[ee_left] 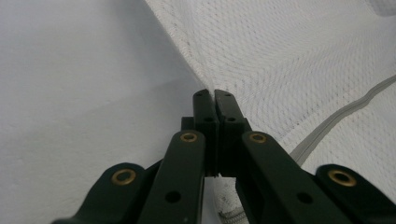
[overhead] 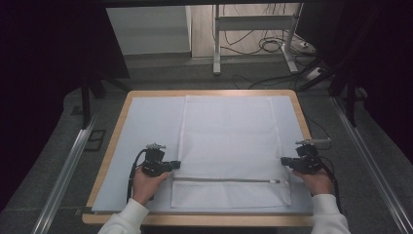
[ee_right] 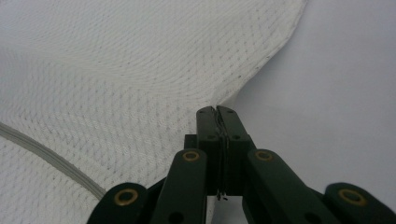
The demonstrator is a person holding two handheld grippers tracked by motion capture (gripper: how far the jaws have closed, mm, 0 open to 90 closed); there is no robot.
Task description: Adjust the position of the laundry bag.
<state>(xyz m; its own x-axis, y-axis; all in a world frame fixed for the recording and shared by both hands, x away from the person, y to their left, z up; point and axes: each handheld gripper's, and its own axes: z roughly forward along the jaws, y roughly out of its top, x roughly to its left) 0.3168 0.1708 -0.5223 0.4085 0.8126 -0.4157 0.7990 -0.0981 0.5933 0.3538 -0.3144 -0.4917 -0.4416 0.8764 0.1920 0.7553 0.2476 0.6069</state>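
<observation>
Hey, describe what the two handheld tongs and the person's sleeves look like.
Both tongs, left and right, are black, with two flat jaws on hinged link arms set with brass-coloured rivets. A black cable loops from the left one, and another trails from the right. A small grey plate sits on top of the right one. The sleeves are white.

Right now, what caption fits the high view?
Left gripper and right gripper pinch opposite edges of a white mesh bag.
</observation>
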